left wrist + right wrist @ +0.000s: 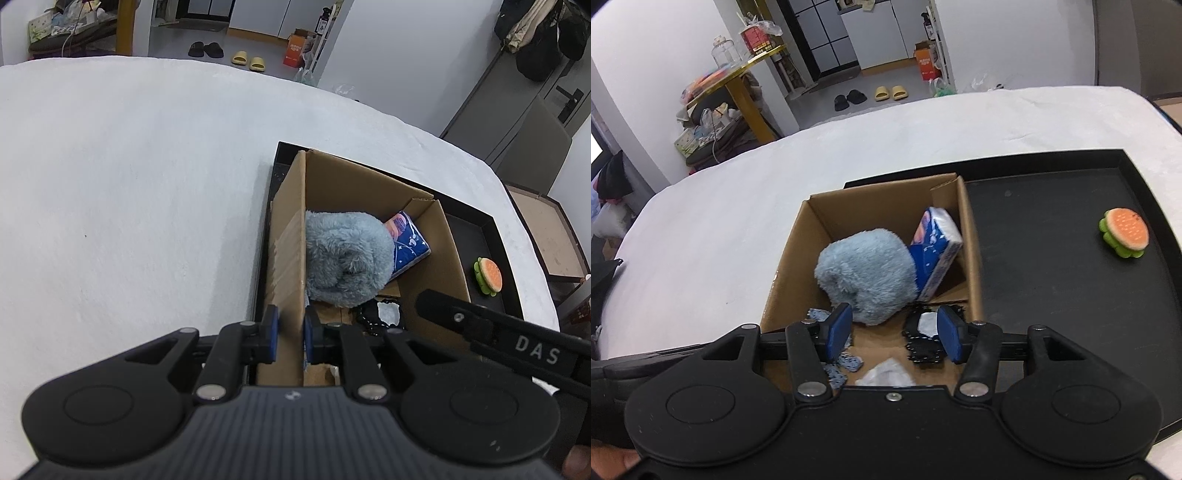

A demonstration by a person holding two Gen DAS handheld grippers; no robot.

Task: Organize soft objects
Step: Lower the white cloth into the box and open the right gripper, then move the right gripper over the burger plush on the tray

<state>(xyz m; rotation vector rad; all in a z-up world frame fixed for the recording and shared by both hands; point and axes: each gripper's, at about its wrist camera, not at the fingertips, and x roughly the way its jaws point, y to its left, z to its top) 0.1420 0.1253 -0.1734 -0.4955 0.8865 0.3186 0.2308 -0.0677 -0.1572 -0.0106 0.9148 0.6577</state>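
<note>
My left fingers [290, 332] are pinching the left wall of the cardboard box [288, 236], one blue pad outside it and one inside, and my right fingers [892, 332] hang spread apart over the box's near end with nothing pressed between them. The box stands at the left end of a black tray [1052, 258], which lies on a desk covered with a white cloth [129, 184]. Inside the box a rolled, fluffy grey-blue plush [866, 275] fills the middle; it looks thick, shaggy and soft. A blue packet of tissues [936, 251] with a printed pattern leans tilted against the right wall just behind the plush, and I cannot read its print. On the box floor near my fingers lie a black lacy piece with a white patch [925, 338], a blue-and-white knitted scrap [846, 363] and something pale and crumpled [886, 374]. Out on the bare part of the tray, well apart from the box, sits a small burger-shaped toy [1124, 232], orange on top with a green frill. From the left camera the other gripper's arm reaches in at the right and shows the letters "DAS" [537, 350]. Beyond the desk the floor holds a pair of black slippers [850, 99], a pair of yellow slippers [891, 92] and an orange carton [927, 61].
</note>
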